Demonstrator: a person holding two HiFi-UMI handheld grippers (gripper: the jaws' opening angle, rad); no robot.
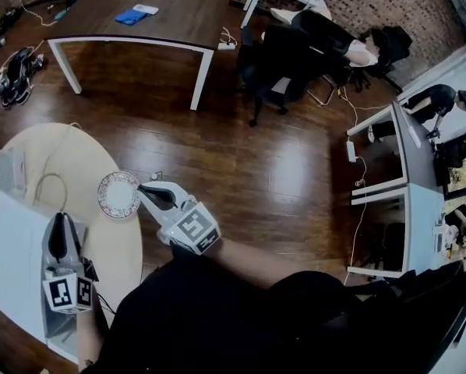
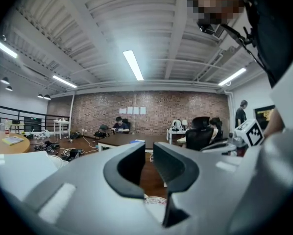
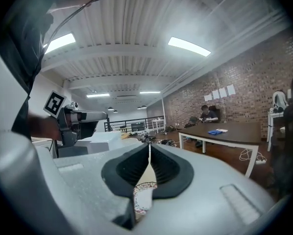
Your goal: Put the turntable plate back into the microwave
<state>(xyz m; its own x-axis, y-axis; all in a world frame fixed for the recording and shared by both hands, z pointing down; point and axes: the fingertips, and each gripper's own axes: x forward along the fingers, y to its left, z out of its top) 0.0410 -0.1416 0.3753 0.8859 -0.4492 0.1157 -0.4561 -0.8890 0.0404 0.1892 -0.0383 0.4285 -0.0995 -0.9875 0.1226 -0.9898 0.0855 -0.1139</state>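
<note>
Well, the round bench (image 1: 77,154) carries a white microwave (image 1: 19,263) at its near edge. The left tongs (image 1: 58,220) (image 2: 149,165) hang over the microwave's top, spread with nothing between them. The right tongs (image 1: 143,193) (image 3: 149,155) pinch the rim of the patterned plate (image 1: 118,195) (image 3: 142,195), holding it flat above the bench's right edge, near the microwave.

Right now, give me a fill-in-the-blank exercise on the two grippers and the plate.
The right gripper is shut on the ____. That item is held over the edge of the round, pale ____. The left gripper has its jaws ____, nothing between them.
Missing words: plate; table; open.
</note>
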